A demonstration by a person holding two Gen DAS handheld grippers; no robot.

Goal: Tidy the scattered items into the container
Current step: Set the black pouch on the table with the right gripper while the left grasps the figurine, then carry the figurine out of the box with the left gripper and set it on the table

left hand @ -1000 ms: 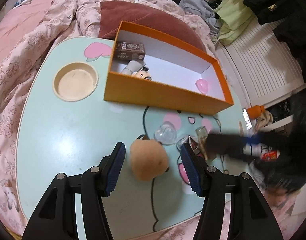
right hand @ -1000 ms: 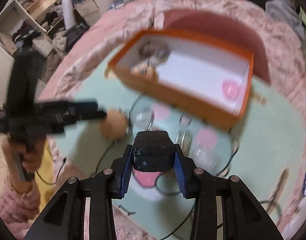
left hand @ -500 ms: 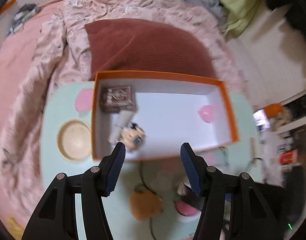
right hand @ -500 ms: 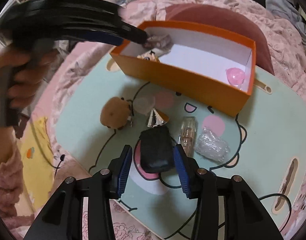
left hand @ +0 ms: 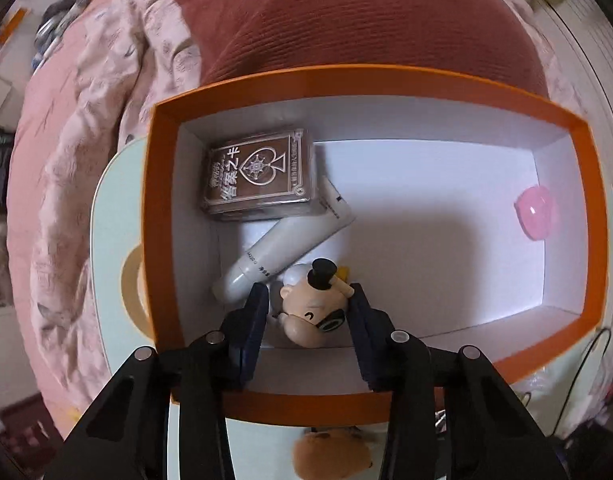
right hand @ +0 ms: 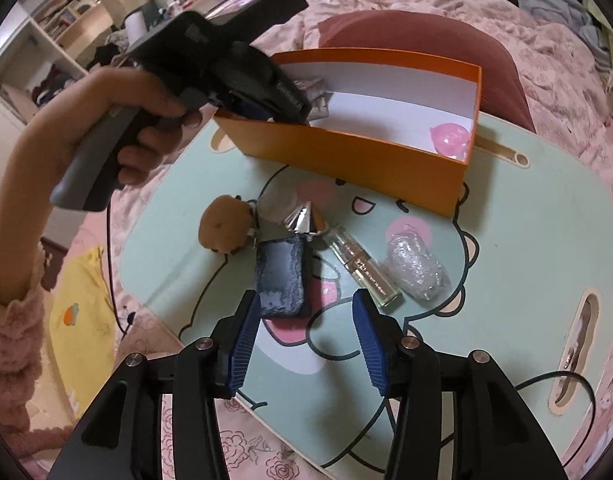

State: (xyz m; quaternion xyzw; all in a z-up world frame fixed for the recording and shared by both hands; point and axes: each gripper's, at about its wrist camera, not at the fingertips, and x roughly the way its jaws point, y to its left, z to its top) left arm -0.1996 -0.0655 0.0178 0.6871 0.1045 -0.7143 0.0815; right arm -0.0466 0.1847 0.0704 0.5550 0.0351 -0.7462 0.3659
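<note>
Left tongs (left hand: 306, 304) open inside orange cardboard box (left hand: 586, 216), straddling small cartoon figurine (left hand: 312, 312); right tongs (right hand: 306, 316) open, empty, above dark blue pouch (right hand: 280, 280) on mint surface (right hand: 526, 264).

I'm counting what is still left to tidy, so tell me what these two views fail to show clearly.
- Left wrist view: brown plush toy cut off by the bottom edge and the left gripper.
- Left wrist view: near inside corners of the orange cardboard box covered by the gripper.
- Right wrist view: box's left end hidden behind the left gripper.
- Crumpled clear plastic wrap: contents unreadable.
</note>
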